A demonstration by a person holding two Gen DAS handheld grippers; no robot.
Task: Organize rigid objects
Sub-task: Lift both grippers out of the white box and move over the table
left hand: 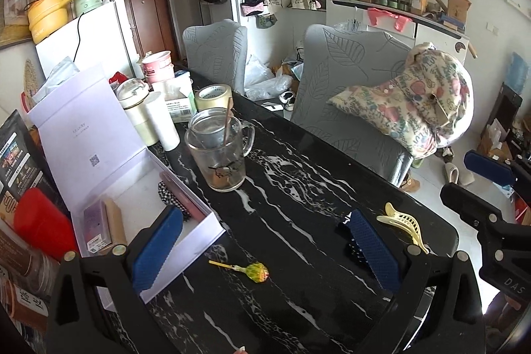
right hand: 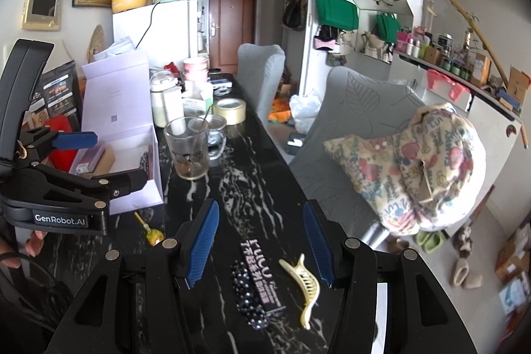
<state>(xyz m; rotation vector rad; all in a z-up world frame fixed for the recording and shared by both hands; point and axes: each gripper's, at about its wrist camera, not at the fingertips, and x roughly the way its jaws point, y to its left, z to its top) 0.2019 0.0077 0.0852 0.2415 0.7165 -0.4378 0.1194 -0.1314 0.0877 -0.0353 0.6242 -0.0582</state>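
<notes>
Both grippers hover over the black marble table, nothing between the pads of either. Left gripper: jaws wide apart, blue pads clear of everything; a lollipop lies on the tabletop between and just below them, stick pointing left, not touched. Right gripper: jaws parted, empty; under the gap lie a cream claw hair clip, a dark label strip with pale lettering and a black beaded hair clip, side by side; the beaded clip and strip look in contact, the cream clip sits just right of the strip. No pad reaches any of them. In the left wrist view the cream clip sits near the table's right edge, just beyond the left gripper's right finger, and the beaded clip is partly hidden behind that finger. Open lavender box, lid upright, stands at the table's left side; inside are a tan carton, a purple carton touching it, and a checkered fabric item against the far wall. Glass mug with a stirrer in it stands upright just beyond the box, brown residue at the bottom. Tape roll behind the mug. Grey leaf-pattern chair on the right, printed cushion draped over its back. A person's fingers show at the left gripper's handle.
</notes>
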